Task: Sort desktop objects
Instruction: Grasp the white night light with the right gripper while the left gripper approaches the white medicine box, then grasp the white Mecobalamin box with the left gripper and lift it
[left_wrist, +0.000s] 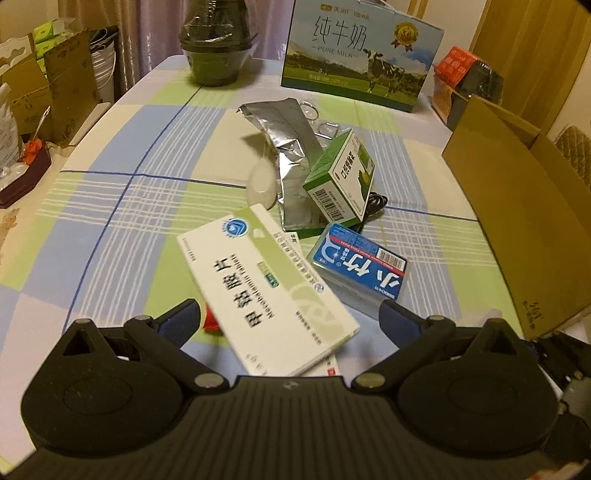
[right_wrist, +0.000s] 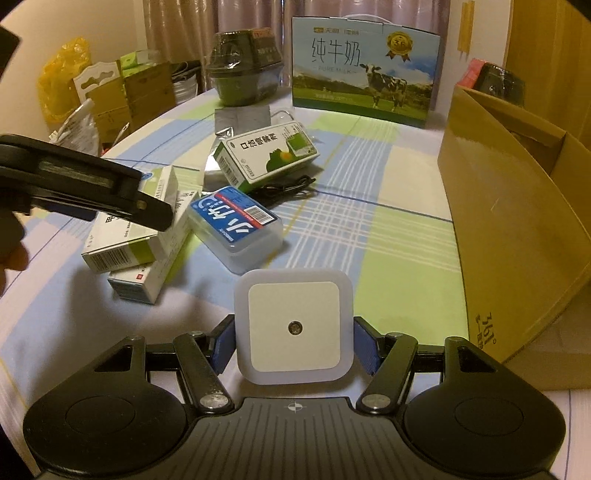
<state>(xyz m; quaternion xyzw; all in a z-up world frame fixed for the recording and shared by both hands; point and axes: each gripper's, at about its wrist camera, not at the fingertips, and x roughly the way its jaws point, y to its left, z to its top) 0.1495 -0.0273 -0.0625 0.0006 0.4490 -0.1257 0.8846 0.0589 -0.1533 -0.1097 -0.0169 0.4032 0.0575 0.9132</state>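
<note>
My left gripper (left_wrist: 291, 319) is open just above a white-and-green medicine box (left_wrist: 266, 291) that lies on other boxes. A blue-labelled clear plastic box (left_wrist: 360, 264) lies to its right; a green-and-white box (left_wrist: 341, 177) leans on a silver foil bag (left_wrist: 291, 155) behind. My right gripper (right_wrist: 294, 345) is shut on a white square night light (right_wrist: 293, 326), held above the table. In the right wrist view the left gripper (right_wrist: 122, 199) hovers over the medicine boxes (right_wrist: 129, 240), beside the blue box (right_wrist: 236, 225) and green box (right_wrist: 266, 155).
An open cardboard box (right_wrist: 517, 221) stands at the right table edge; it also shows in the left wrist view (left_wrist: 517, 206). A milk carton case (right_wrist: 364, 66) and dark wrapped bowls (right_wrist: 243, 74) stand at the back. A black cable (right_wrist: 284, 188) lies by the green box. Clutter sits off the table's left.
</note>
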